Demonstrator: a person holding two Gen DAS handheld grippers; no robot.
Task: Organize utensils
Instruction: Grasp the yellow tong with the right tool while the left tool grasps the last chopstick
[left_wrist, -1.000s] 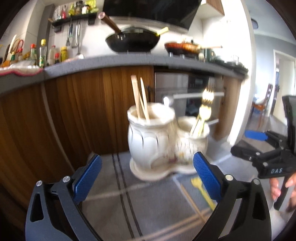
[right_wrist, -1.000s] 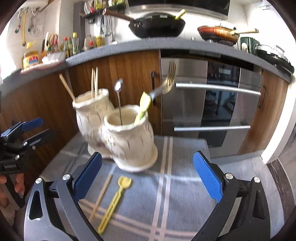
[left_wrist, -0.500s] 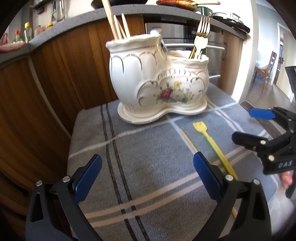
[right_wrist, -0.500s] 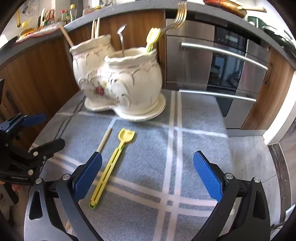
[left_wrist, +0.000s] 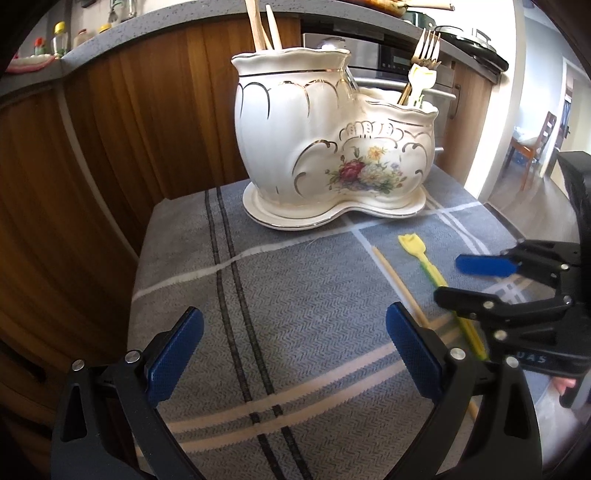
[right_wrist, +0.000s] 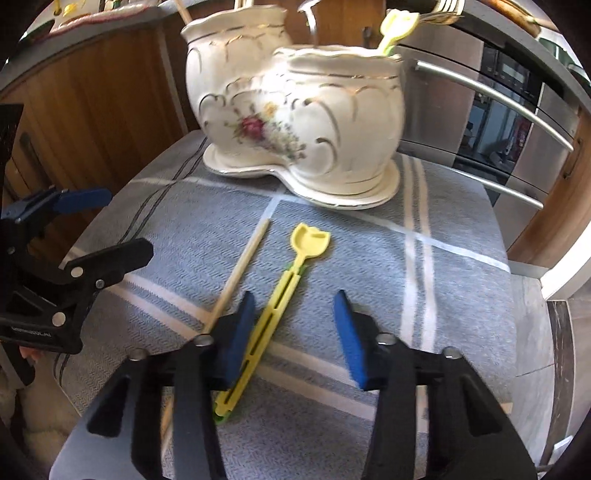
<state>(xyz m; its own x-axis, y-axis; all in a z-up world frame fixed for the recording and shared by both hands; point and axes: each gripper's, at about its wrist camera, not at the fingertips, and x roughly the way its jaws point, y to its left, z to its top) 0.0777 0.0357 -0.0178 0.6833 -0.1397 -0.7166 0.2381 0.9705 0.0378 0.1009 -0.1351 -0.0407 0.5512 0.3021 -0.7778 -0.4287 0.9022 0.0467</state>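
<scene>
A white two-pot ceramic utensil holder (left_wrist: 332, 147) (right_wrist: 295, 110) with a flower print stands at the back of a grey striped cloth (left_wrist: 277, 295) (right_wrist: 369, 258). It holds chopsticks, gold forks and a yellow fork. A yellow plastic fork (right_wrist: 280, 295) (left_wrist: 432, 273) and a wooden chopstick (right_wrist: 240, 269) (left_wrist: 399, 288) lie on the cloth in front. My right gripper (right_wrist: 295, 332) (left_wrist: 476, 280) is part closed, low over the yellow fork's handle, with the handle between its pads. My left gripper (left_wrist: 295, 354) (right_wrist: 92, 225) is wide open and empty over the cloth's left part.
Wooden cabinet doors (left_wrist: 110, 147) and a steel oven (right_wrist: 498, 110) stand close behind the cloth-covered surface. A doorway with a chair (left_wrist: 535, 147) is at the far right. The surface drops off at its front and right edges.
Both grippers have tilted down and come nearer to the cloth. My right gripper has narrowed from wide open and dropped over the yellow fork's handle.
</scene>
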